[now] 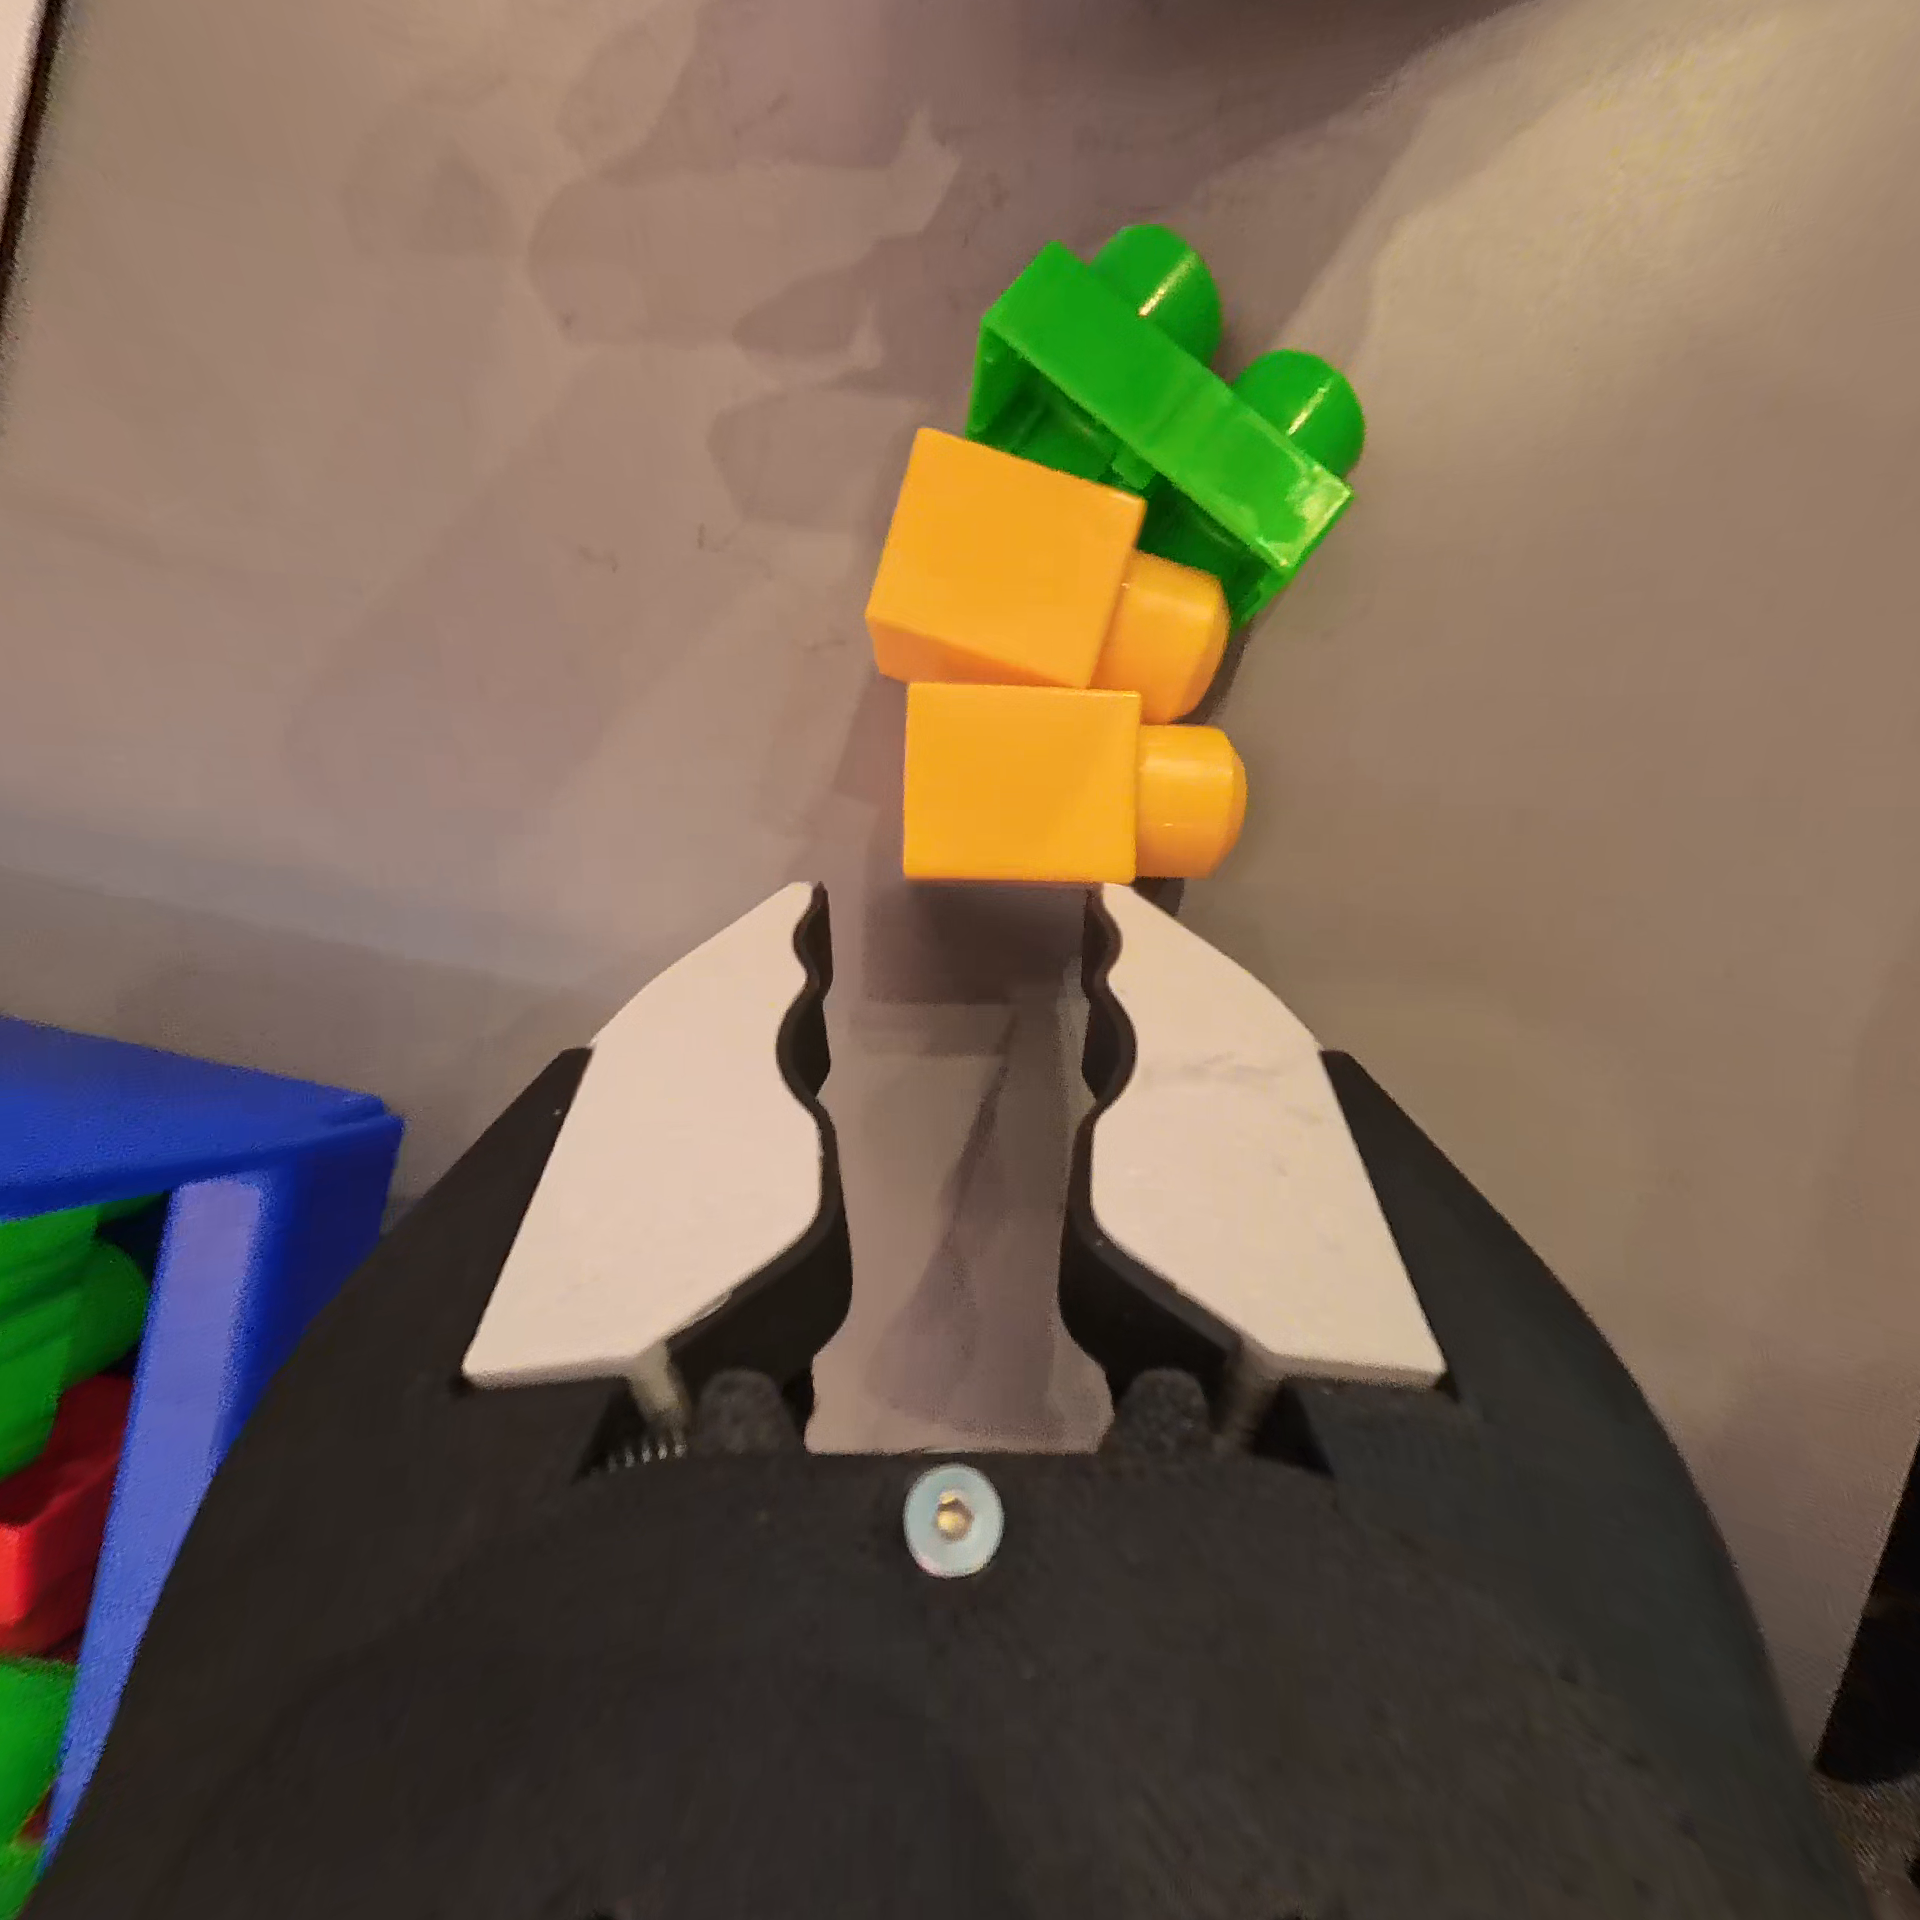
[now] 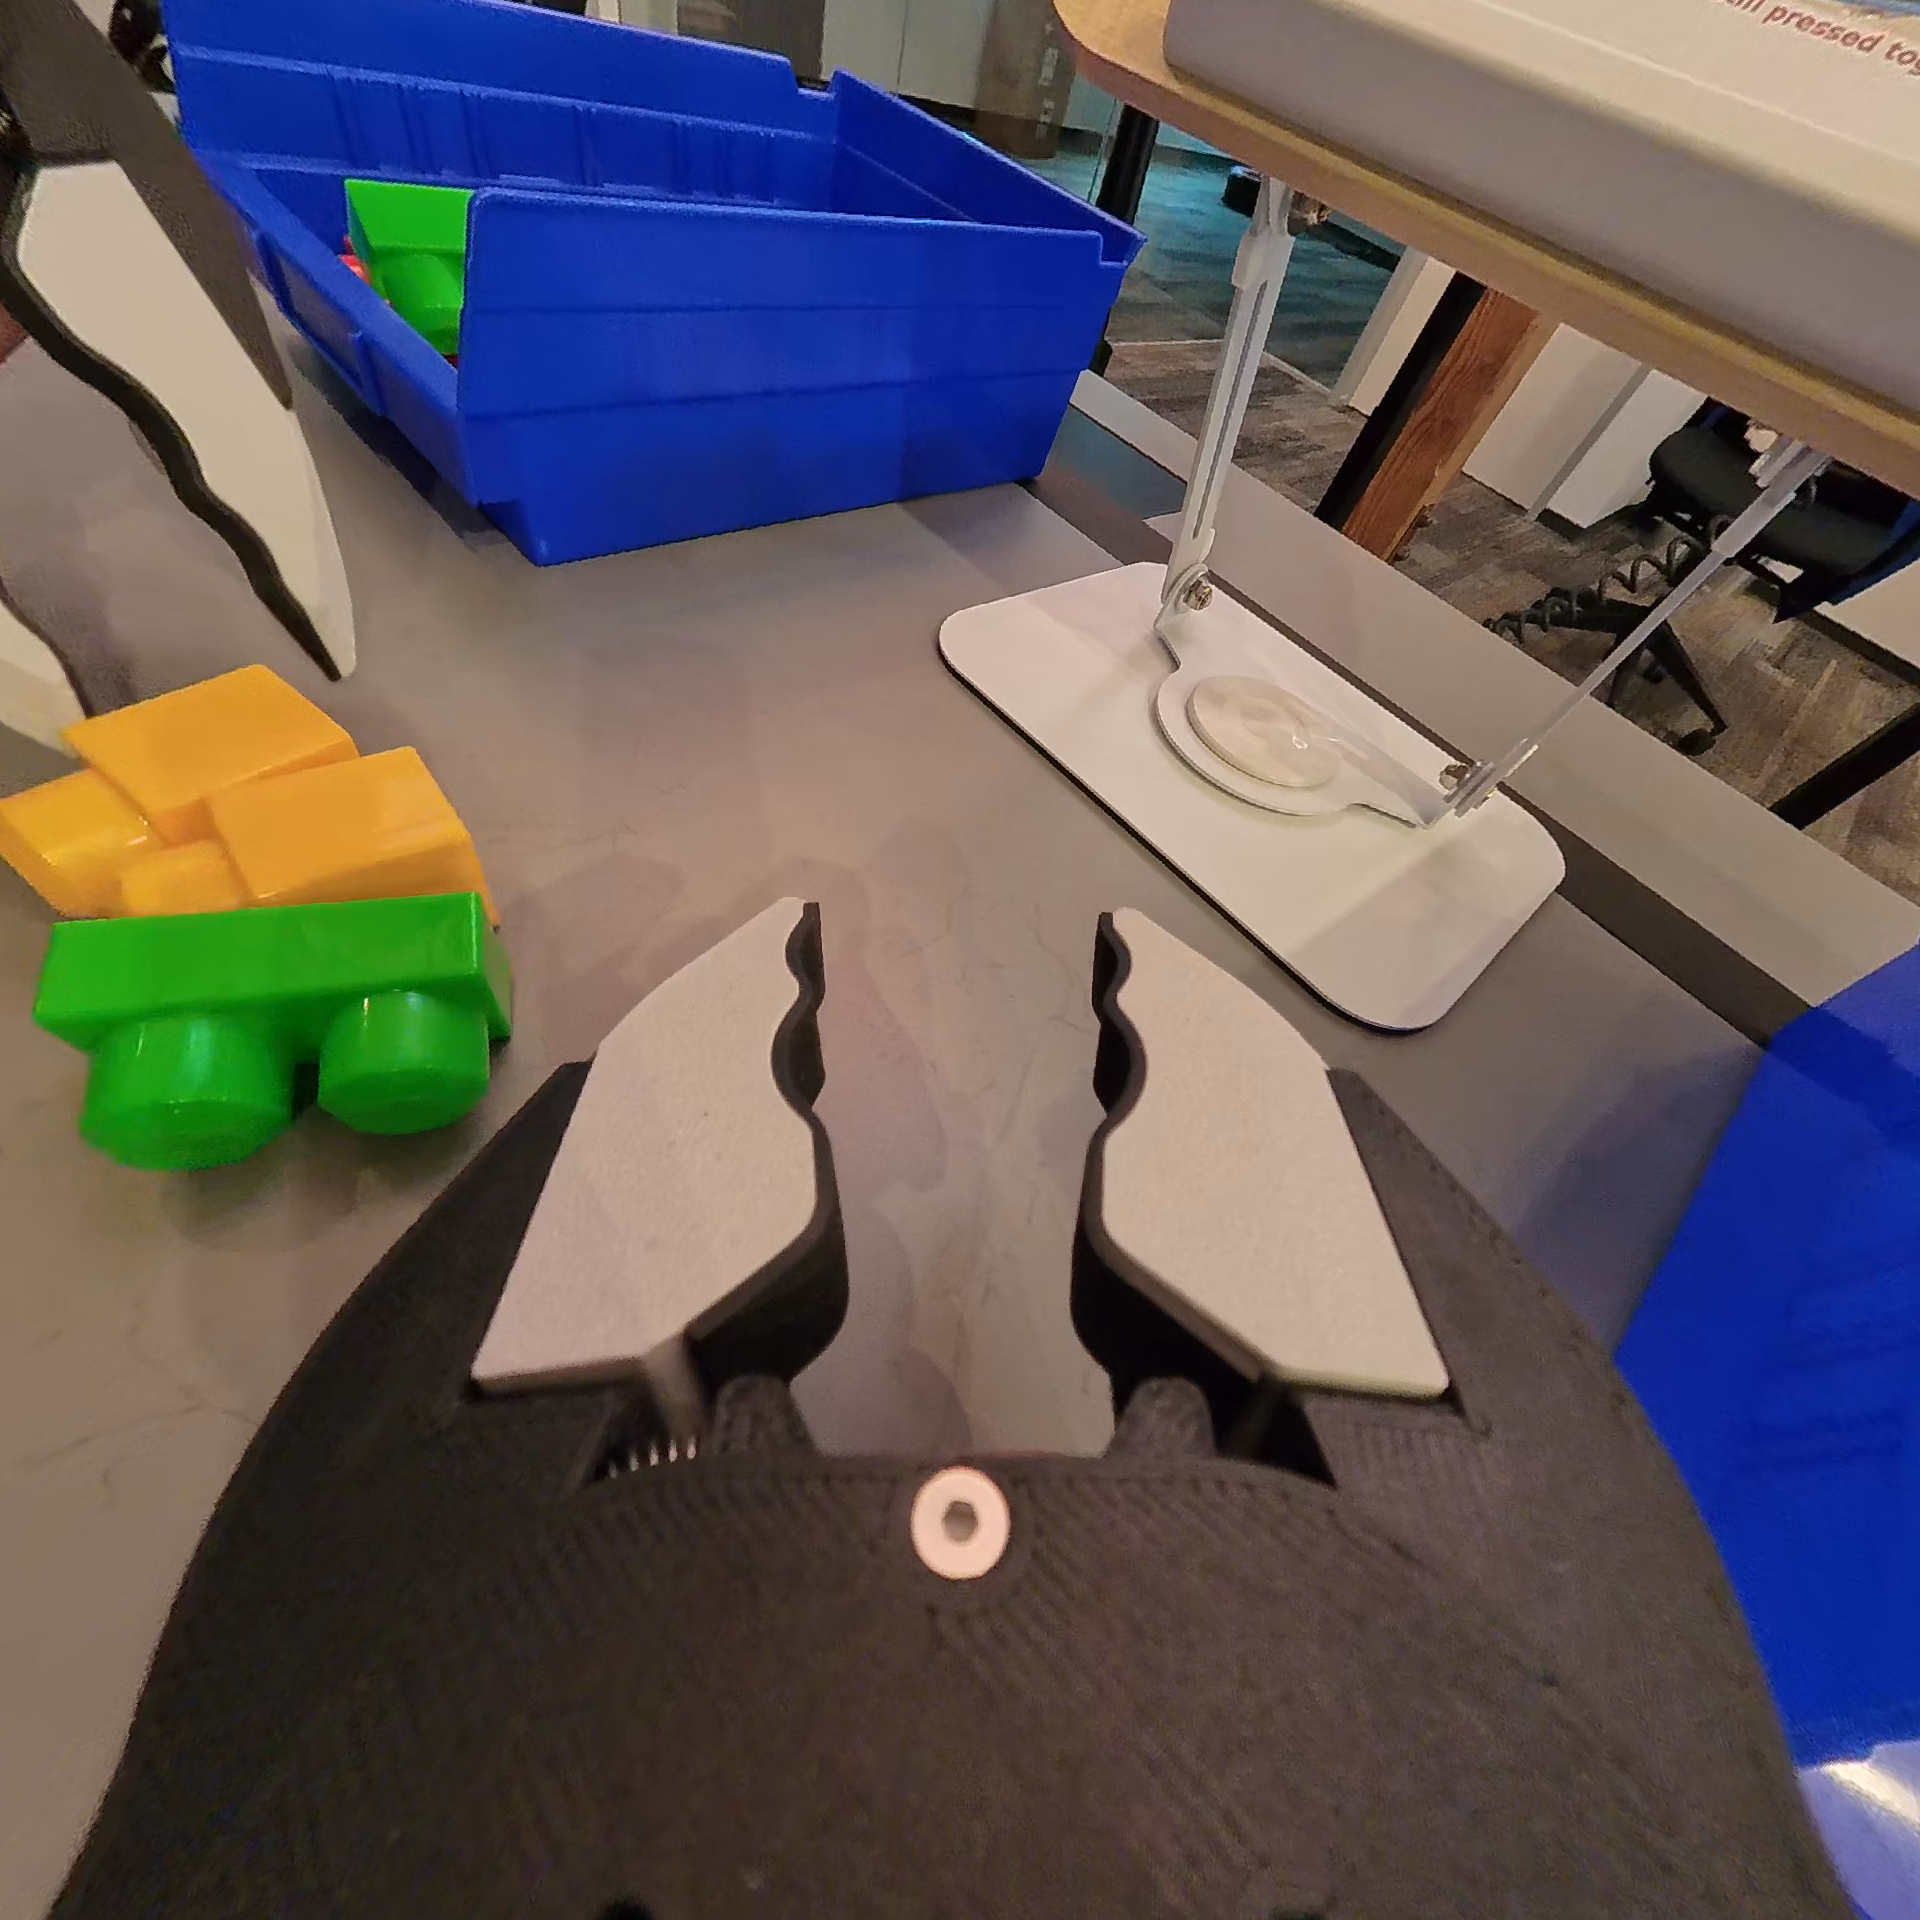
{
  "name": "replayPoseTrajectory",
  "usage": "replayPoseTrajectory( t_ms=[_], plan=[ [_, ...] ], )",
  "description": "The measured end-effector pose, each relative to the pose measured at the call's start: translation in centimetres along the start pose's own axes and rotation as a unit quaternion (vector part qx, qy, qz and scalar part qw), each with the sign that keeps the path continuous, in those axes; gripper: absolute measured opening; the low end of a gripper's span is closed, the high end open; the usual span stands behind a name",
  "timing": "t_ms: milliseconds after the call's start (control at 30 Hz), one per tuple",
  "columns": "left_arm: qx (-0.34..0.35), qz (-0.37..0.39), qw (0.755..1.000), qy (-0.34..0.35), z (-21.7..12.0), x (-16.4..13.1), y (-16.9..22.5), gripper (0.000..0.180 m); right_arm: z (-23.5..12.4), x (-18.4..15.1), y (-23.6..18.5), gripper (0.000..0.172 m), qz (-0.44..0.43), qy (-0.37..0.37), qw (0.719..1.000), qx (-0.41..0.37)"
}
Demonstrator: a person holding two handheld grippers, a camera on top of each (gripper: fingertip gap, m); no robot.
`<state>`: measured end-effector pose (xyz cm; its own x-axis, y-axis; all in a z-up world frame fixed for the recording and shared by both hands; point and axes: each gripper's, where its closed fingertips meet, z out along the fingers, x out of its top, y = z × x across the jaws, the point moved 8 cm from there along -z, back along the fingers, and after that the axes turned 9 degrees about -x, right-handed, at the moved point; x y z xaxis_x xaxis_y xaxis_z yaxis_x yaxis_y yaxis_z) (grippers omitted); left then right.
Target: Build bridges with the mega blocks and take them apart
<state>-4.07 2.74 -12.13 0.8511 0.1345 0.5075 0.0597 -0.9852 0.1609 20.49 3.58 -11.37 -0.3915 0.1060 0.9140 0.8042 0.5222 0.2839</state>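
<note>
Bare table (image 2: 790,727) between blue bin (image 2: 727,395), white stand (image 2: 1299,831)

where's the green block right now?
The green block lies on its side on the grey table, touching the two yellow blocks, left of the open right gripper. In the left wrist view it's beyond them, upper right.

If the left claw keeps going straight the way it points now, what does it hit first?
Most likely the nearer orange block, lying on its side just beyond the open left claw. The second orange block and the green block lie behind; depth is uncertain.
</note>
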Motion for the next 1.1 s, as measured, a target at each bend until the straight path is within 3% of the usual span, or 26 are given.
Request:
replayPoseTrajectory(
  t_ms=[233,367,633,800,1100],
  plan=[
    [-0.017,0.021,1.0,0.008,0.8,0.6,0.9,0.048,0.0,0.0,0.0,0.05,0.001,0.0,1.0,0.001],
    [0.005,0.055,0.998,0.001,-0.4,1.0,0.5,0.052,0.0,0.0,0.0,0.05,0.001,0.0,1.0,0.001],
    [-0.011,0.16,0.986,-0.043,-1.0,5.0,0.2,0.055,0.0,0.0,0.0,0.05,-0.001,-0.002,1.0,0.002],
    [-0.097,0.134,0.985,-0.038,0.6,6.9,-0.7,0.057,0.0,0.0,0.0,0.05,0.0,-0.001,1.0,0.002],
    [-0.131,0.016,0.99,-0.047,2.4,6.9,-2.5,0.039,0.0,0.0,-0.1,0.05,-0.002,-0.001,1.0,0.003]
  ],
)
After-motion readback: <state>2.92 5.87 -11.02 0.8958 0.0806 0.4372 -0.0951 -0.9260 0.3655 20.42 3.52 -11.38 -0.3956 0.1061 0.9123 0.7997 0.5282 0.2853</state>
